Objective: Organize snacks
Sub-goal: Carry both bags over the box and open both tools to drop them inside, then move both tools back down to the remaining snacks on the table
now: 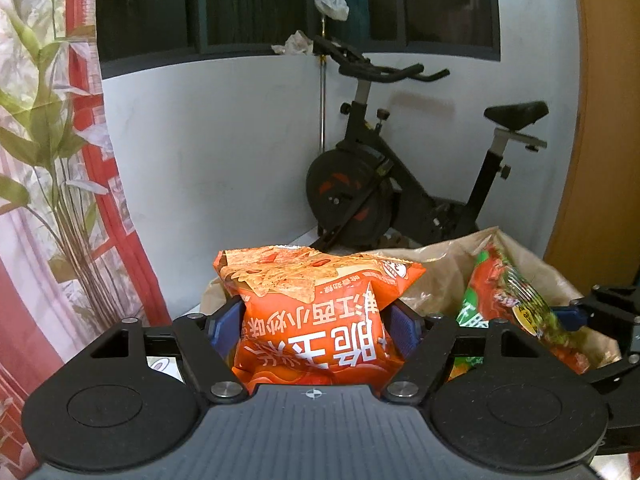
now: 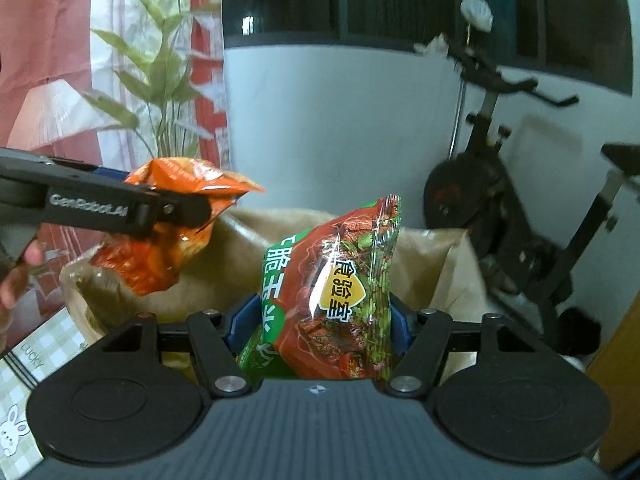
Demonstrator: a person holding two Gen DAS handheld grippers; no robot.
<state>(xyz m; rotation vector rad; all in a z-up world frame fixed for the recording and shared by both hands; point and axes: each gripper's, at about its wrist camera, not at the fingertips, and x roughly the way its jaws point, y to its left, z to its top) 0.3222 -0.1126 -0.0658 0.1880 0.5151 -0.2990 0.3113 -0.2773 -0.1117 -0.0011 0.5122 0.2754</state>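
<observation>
Two snack bags hang above the brown paper bag [image 2: 420, 252]: left gripper [image 1: 316, 328] pinching the orange bag [image 1: 320, 300], right gripper [image 2: 320, 324] clamping the green-and-red bag [image 2: 336, 280].

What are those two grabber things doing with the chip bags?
A person is holding a grabber in each hand, sorting snacks. The left gripper is squeezing an orange snack bag, and the right gripper is squeezing a green and red snack bag. Both bags are held up over an open brown paper bag. Neither one has been dropped in yet.
</observation>
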